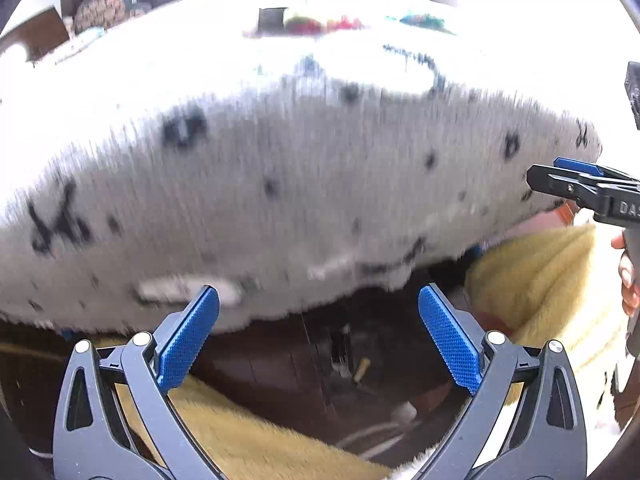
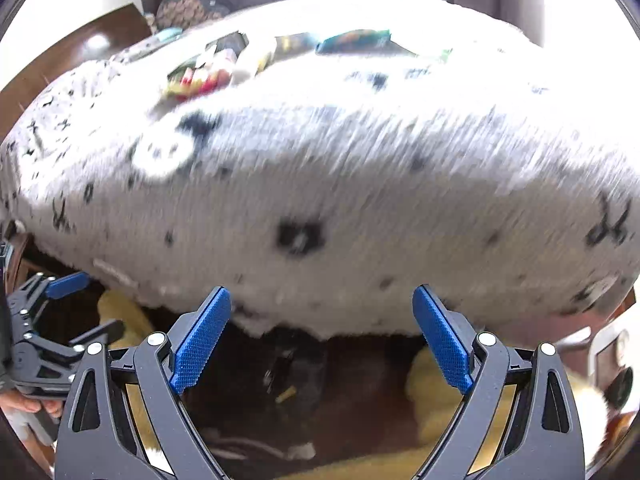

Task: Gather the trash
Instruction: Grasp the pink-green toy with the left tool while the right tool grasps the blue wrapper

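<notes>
Blurred colourful wrappers (image 1: 320, 24) lie at the far side of a white fluffy cover with black specks (image 1: 280, 184). The right wrist view shows the same wrappers (image 2: 204, 72), a blue-green packet (image 2: 352, 40) and a round white piece (image 2: 160, 156). My left gripper (image 1: 318, 300) is open and empty over the cover's near edge. My right gripper (image 2: 322, 300) is also open, with nothing between its blue pads. Each gripper shows at the edge of the other's view: the right gripper (image 1: 560, 176) and the left gripper (image 2: 80, 304).
Yellow fuzzy cloth (image 1: 540, 272) lies below the cover's edge on both sides. Between the cloth, the dark floor (image 1: 280, 368) holds small scraps and cords. A patterned cushion (image 1: 108, 4) and dark wooden furniture (image 2: 80, 60) stand at the far left. A hand (image 1: 628, 276) holds the right gripper.
</notes>
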`<state>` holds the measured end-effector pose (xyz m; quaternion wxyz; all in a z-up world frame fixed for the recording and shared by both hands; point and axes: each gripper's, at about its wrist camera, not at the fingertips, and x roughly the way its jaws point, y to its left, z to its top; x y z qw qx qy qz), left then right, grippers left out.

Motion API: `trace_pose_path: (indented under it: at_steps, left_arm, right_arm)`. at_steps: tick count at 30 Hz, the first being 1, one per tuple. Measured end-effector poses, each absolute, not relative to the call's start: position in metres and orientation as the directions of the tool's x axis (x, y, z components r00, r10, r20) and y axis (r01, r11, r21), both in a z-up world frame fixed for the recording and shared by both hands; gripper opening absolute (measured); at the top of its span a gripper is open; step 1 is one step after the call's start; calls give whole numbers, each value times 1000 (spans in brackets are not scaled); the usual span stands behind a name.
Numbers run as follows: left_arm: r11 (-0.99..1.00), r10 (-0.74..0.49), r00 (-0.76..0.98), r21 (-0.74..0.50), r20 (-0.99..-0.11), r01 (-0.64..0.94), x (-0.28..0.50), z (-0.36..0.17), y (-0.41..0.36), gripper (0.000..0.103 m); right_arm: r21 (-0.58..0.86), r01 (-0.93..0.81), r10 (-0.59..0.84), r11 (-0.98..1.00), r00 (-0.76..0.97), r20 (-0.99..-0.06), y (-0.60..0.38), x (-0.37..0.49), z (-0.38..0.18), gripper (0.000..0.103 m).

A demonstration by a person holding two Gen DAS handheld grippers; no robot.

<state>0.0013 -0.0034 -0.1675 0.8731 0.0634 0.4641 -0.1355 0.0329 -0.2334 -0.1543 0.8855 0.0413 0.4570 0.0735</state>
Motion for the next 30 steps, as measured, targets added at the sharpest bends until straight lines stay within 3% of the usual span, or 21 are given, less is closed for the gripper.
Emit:
trace_pose_path:
  at_steps: [9, 20, 25, 30]
  left_arm:
    - [960, -180, 625, 2, -760, 279, 57, -120, -15, 95]
    - [963, -193, 678, -4, -709, 270, 140, -100, -45, 93]
    - [964, -159, 666, 30, -729, 263, 169, -107, -58, 78]
    - [961, -160, 637, 30, -754, 276, 185, -120, -65, 77]
  right_arm:
    - [88, -65, 109, 994, 660, -743, -245, 83, -114, 93]
    - [90, -38, 92, 995, 677, -730, -248, 165, -104, 93]
    - [101, -37, 100, 994, 660, -745, -243, 193, -108, 93]
    - [148, -31, 133, 989, 645, -753, -243, 215, -113, 92]
